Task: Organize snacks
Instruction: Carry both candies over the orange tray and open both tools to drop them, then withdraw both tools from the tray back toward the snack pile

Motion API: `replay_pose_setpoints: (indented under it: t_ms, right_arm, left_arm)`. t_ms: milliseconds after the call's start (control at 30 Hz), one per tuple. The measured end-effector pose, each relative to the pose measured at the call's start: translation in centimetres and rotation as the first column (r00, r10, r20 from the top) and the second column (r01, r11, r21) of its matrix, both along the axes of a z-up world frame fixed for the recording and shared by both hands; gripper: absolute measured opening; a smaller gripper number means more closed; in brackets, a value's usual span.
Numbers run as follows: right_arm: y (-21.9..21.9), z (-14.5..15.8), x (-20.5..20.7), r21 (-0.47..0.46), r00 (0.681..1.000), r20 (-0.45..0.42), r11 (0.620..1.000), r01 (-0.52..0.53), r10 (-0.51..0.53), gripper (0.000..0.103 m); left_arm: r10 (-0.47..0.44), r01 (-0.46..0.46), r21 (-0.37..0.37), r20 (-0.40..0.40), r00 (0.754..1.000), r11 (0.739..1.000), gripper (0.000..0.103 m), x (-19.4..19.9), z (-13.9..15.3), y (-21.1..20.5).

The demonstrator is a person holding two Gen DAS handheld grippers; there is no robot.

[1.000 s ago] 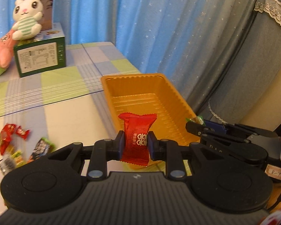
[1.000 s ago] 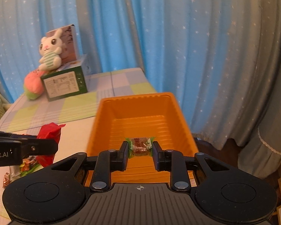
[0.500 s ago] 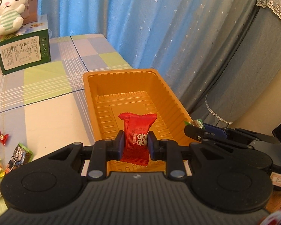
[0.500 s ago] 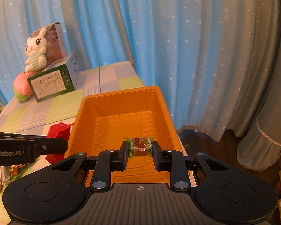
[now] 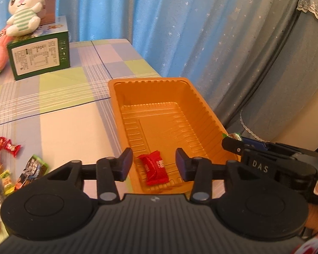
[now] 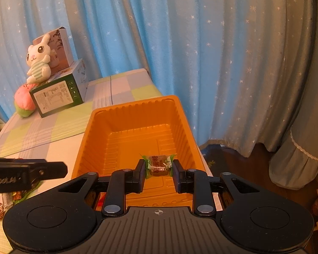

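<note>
- On the near end of the orange tray's [image 5: 114,97] floor lies a red candy [image 5: 155,167], flat and free between the spread fingers of the left gripper [image 5: 152,165], touching neither.
- Above the tray's near edge, the right gripper [image 6: 158,169] pinches a green-wrapped candy [image 6: 158,165] by its ends.
- Left of the tray, loose snacks [image 5: 8,165] lie scattered on the checked tablecloth [image 5: 63,110].
- Beyond the tray stands a green box [image 5: 39,56] with a plush rabbit [image 5: 24,10] on top.

Each hand-held gripper [image 5: 154,162] is matte black with ribbed casing. Silver rivets pin its linkage arms. The right one [image 5: 231,142] bears white "DAS" lettering.
</note>
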State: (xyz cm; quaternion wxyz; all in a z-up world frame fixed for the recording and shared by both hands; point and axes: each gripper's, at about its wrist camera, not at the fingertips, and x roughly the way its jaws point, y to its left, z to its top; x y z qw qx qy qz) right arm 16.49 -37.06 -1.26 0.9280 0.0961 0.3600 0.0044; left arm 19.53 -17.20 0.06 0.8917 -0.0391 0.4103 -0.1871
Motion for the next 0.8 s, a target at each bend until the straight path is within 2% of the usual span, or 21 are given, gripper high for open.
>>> replay_pose_setpoints:
  t_ms: [333,367,433,467,600,800]
  right_arm:
    - [0.7,0.4,1.0,0.015,0.999,0.030,1.000,-0.017,0.017,0.028]
    - [0.6,0.4,1.2,0.028,0.999,0.031,0.999,-0.021,0.020,0.031]
    - [0.4,0.3,1.4,0.053,1.000,0.025,0.998,-0.013,0.012,0.058]
    - [0.2,0.4,1.4,0.067,0.999,0.032,0.998,-0.002,0.000,0.061]
    - [-0.4,0.8,0.4,0.077,0.999,0.039,0.997,0.027,-0.030,0.061]
    - [-0.9,1.2,-2.1,0.085,0.998,0.020,0.995,0.060,-0.062,0.061]
  left_arm:
    - [0.041,-0.042,0.018,0.030,0.999,0.999,0.050,-1.2,0.6,1.9]
    - [0.047,-0.048,0.018,0.031,0.998,0.999,0.050,-1.2,0.6,2.2]
    - [0.057,-0.058,0.022,0.032,0.998,0.998,0.053,-1.4,0.7,2.6]
    - [0.062,-0.063,0.022,0.033,0.998,0.998,0.054,-1.5,0.7,2.8]
    - [0.070,-0.071,0.015,0.036,0.997,0.997,0.063,-2.2,0.8,3.7]
    - [0.082,-0.083,0.013,0.027,0.996,0.996,0.068,-3.7,0.8,4.7]
